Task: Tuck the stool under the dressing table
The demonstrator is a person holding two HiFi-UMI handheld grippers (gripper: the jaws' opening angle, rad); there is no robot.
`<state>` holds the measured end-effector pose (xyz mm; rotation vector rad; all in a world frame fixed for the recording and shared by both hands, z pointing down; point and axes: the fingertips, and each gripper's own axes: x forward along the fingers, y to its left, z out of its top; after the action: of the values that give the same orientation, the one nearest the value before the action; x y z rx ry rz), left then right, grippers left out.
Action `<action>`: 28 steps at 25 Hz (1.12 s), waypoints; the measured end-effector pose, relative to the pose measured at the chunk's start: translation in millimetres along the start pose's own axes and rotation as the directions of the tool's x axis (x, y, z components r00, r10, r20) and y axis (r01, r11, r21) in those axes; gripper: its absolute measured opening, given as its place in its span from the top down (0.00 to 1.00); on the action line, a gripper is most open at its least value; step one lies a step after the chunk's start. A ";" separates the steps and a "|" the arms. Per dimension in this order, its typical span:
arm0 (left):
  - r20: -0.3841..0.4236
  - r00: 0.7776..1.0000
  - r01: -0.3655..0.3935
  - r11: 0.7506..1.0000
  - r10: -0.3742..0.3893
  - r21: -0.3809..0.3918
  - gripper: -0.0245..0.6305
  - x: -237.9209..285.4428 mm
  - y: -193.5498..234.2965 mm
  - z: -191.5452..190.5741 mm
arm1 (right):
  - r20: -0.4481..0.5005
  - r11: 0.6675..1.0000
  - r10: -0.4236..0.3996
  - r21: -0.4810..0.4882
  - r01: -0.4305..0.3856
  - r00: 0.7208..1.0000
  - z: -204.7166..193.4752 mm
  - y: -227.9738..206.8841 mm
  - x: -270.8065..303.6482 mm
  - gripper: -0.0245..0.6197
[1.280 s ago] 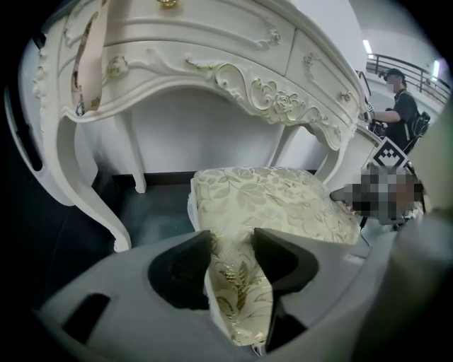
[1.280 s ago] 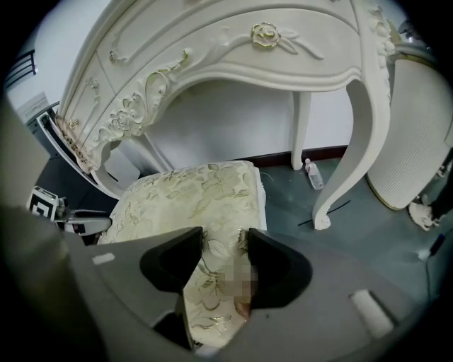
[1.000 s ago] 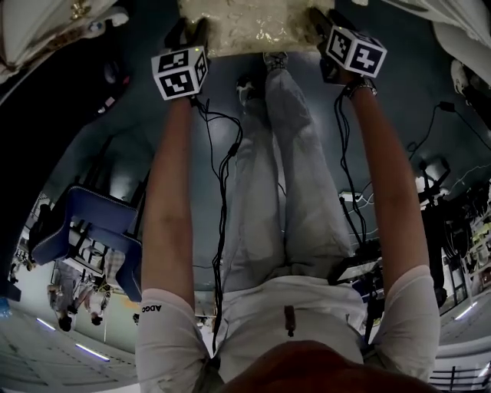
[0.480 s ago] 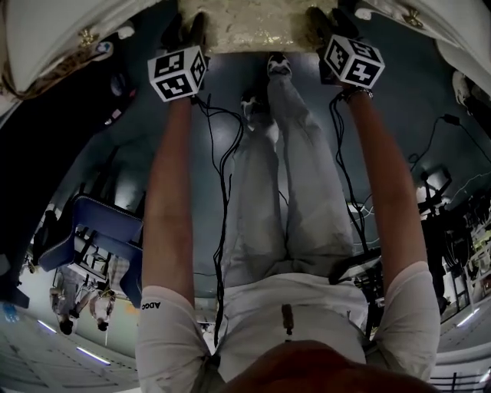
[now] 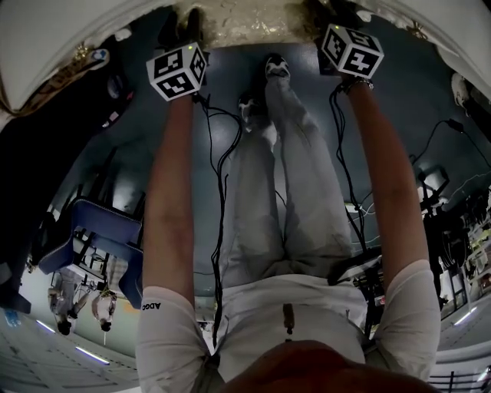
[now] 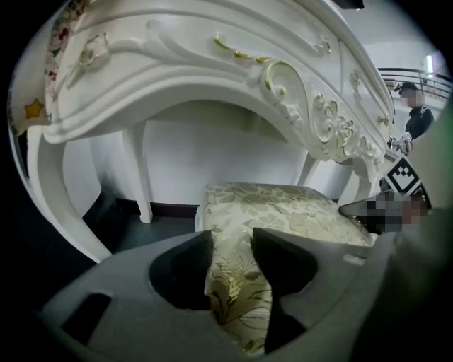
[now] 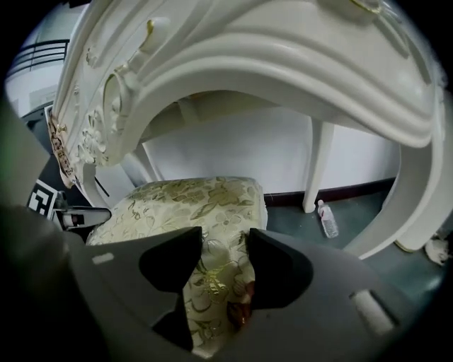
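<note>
The stool (image 5: 245,23) has a gold floral cushion and shows at the top of the head view, partly under the white dressing table (image 5: 46,38). My left gripper (image 5: 188,29) grips the cushion's left corner and my right gripper (image 5: 321,17) its right corner. In the left gripper view the jaws (image 6: 230,244) pinch the cushion edge of the stool (image 6: 276,205) below the carved table front (image 6: 212,63). In the right gripper view the gripper (image 7: 223,244) clamps the other corner of the stool (image 7: 184,201) beneath the table's arch (image 7: 283,56).
Table legs (image 6: 138,170) (image 7: 317,166) stand on either side of the knee gap, with a white wall behind. A plastic bottle (image 7: 327,219) lies on the floor by the right leg. A blue chair (image 5: 100,230) stands behind me at the left. Cables (image 5: 219,176) hang from the grippers.
Both grippers and the stool have moved toward the top of the head view. The table's white edge now covers more of the stool.
</note>
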<state>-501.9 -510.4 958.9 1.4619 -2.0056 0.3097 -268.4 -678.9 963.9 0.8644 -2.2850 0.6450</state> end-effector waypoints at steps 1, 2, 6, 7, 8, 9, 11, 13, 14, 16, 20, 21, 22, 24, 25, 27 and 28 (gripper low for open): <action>0.009 1.000 -0.002 1.000 0.002 0.006 0.67 3.8 2.1 4.2 | 0.016 1.000 0.002 -0.003 -0.001 1.000 2.2 0.5 2.2 0.62; 0.022 1.000 -0.007 1.000 0.007 0.014 0.67 7.5 5.0 9.0 | 0.030 1.000 0.009 -0.004 -0.009 1.000 4.3 2.0 4.2 0.62; 0.079 0.997 -0.012 0.999 0.008 0.047 0.67 20.9 18.3 28.3 | 0.096 0.999 0.033 0.004 -0.034 0.995 10.0 10.8 9.3 0.61; 0.095 0.995 -0.011 0.999 0.006 0.048 0.68 23.3 20.0 32.4 | 0.118 1.000 0.025 0.000 -0.025 0.993 12.6 11.3 10.3 0.61; 0.110 0.994 -0.013 0.999 0.008 0.049 0.68 25.2 20.9 36.2 | 0.139 1.000 0.015 -0.005 -0.014 0.990 15.9 11.0 11.5 0.61; 0.125 0.992 -0.021 0.998 0.015 0.054 0.68 26.9 21.0 40.0 | 0.156 1.000 0.008 -0.010 -0.006 0.988 19.8 10.3 12.8 0.61; 0.154 0.987 -0.054 0.995 0.042 0.079 0.68 30.4 20.0 48.9 | 0.176 1.000 0.010 -0.022 -0.006 0.984 29.1 7.8 16.0 0.61; 0.185 0.980 -0.098 0.989 0.076 0.112 0.69 32.2 18.4 57.5 | 0.175 0.999 0.028 -0.029 -0.023 0.984 37.3 5.9 19.4 0.61; 0.195 0.977 -0.114 0.986 0.089 0.123 0.69 32.3 18.0 60.2 | 0.172 0.999 0.038 -0.030 -0.034 0.984 39.8 5.6 20.6 0.61; 0.202 0.975 -0.124 0.984 0.096 0.131 0.69 32.0 17.1 62.2 | 0.172 0.999 0.047 -0.031 -0.042 0.984 41.3 5.5 20.5 0.61; 0.172 0.982 -0.080 0.996 0.072 0.045 0.69 31.1 20.9 47.8 | 0.168 0.998 0.041 -0.046 -0.034 0.985 38.0 5.8 27.6 0.62; 0.173 0.982 -0.083 0.996 0.079 0.014 0.69 29.4 23.3 41.8 | 0.163 0.998 0.046 -0.057 -0.037 0.986 38.8 6.4 33.3 0.62; 0.177 0.979 -0.097 0.995 0.096 -0.005 0.70 28.4 25.7 38.2 | 0.161 0.996 0.056 -0.072 -0.045 0.985 42.2 7.5 39.1 0.62; 0.186 0.975 -0.123 0.992 0.125 -0.023 0.70 30.7 31.1 40.2 | 0.178 0.993 0.078 -0.097 -0.061 0.981 55.7 12.2 48.0 0.62; 0.187 0.974 -0.124 0.992 0.127 -0.026 0.70 33.4 33.3 44.0 | 0.192 0.993 0.080 -0.097 -0.062 0.978 61.8 13.7 49.6 0.62; 0.177 0.977 -0.118 0.993 0.119 -0.017 0.70 36.1 34.2 50.2 | 0.204 0.997 0.051 -0.064 -0.038 0.978 64.0 10.1 46.2 0.60; 0.165 0.980 -0.118 0.993 0.115 0.006 0.70 34.5 32.3 51.4 | 0.202 0.999 0.029 -0.039 -0.022 0.979 60.2 6.9 41.9 0.60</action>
<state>-555.9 -552.6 945.6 1.4225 -2.2302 0.2619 -320.4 -728.8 948.9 0.9219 -2.4853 0.5461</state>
